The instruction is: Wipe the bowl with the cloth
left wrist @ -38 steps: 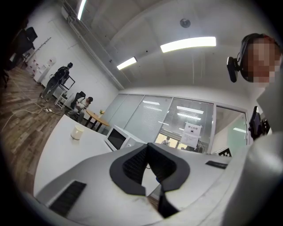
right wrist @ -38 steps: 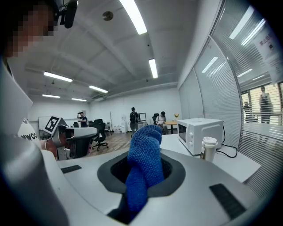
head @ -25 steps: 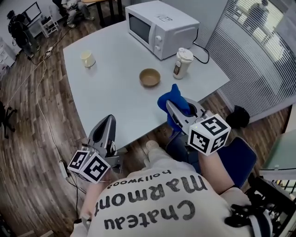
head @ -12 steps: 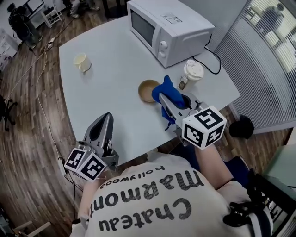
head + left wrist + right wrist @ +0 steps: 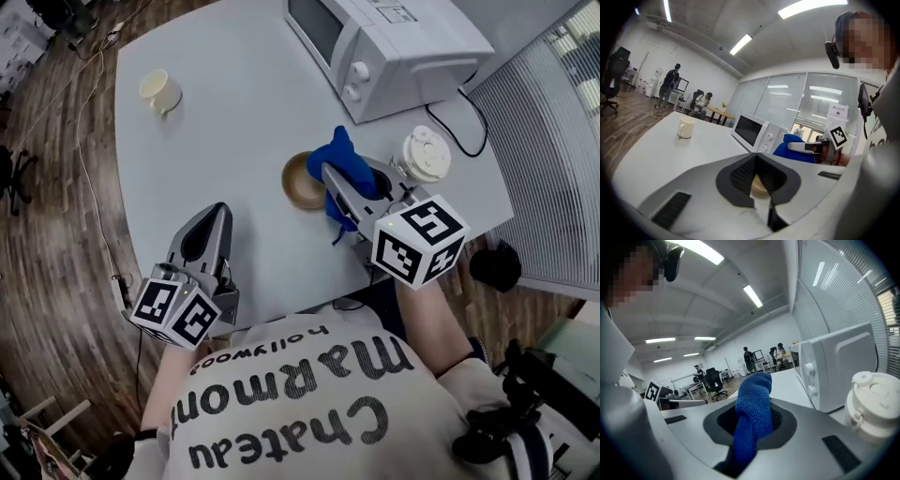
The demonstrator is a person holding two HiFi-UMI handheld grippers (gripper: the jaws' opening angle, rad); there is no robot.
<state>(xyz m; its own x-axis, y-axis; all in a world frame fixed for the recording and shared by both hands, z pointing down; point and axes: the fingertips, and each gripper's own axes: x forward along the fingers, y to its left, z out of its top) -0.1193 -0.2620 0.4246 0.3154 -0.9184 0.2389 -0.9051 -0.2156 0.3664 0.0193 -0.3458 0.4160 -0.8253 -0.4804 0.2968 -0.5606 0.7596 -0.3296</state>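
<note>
Bowl sat upright on the grey table in the head view, in front of the microwave and near a lidded cup. A blue cloth, carried by the right gripper, hid its right rim, probably brought there so wiping could begin. Whether cloth touched bowl I could not tell. The left gripper hovered over the table's near edge, well apart from the bowl and aimed roughly toward it, perhaps meant to steady it.

In the left gripper view, its jaws had just been closing and met at the tips with nothing between them. The bowl showed beyond, and the gripper pointed slightly downward.

In the right gripper view, the jaws pinched the cloth, whose bunched end stood up past the tips. This gripper also tilted a little downward.
</note>
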